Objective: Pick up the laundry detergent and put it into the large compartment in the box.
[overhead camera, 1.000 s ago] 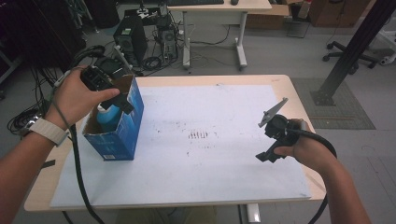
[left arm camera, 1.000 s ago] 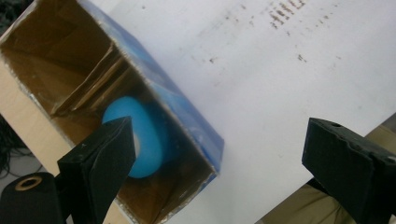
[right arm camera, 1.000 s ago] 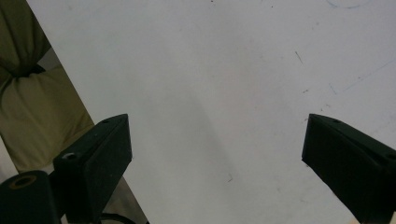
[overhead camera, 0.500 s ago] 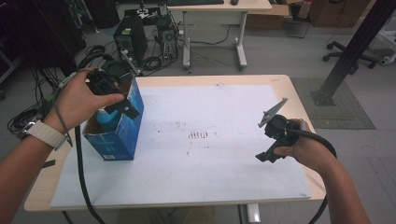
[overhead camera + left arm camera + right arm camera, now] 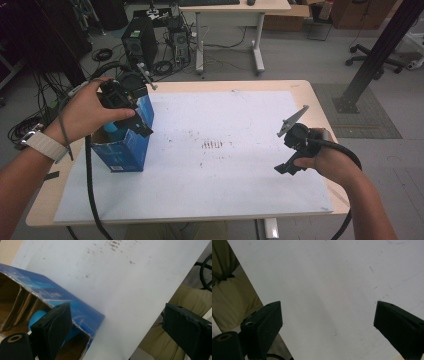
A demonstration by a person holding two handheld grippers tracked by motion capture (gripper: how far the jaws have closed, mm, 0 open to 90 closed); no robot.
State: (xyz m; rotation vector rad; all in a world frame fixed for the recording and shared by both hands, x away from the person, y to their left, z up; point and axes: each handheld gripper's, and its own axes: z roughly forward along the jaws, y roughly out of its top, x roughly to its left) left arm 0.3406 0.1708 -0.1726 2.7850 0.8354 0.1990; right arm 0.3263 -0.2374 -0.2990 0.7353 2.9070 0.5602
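The blue box stands open-topped at the left side of the table, on the white sheet near its left edge. Inside it I see something light blue and rounded, but my left hand and the box wall cover most of it, so I cannot say what it is. In the left gripper view the same light blue object shows between brown cardboard flaps, half hidden behind one jaw, and the box is cut off by the frame's left and bottom edges.

My left gripper hangs just above the box's open top. Its jaws stand wide apart with nothing between them; one jaw overlaps the box rim in the left gripper view, and I cannot tell whether it touches the cardboard. My left hand wraps the gripper body and hides much of it from above.

My right gripper is well apart from the box, at the right side of the sheet. Its jaws are also spread wide and empty in the right gripper view, with only the marked white sheet beyond them. From above, the jaw tips are hard to make out against my right hand.

The table shows as a tan border around the sheet.
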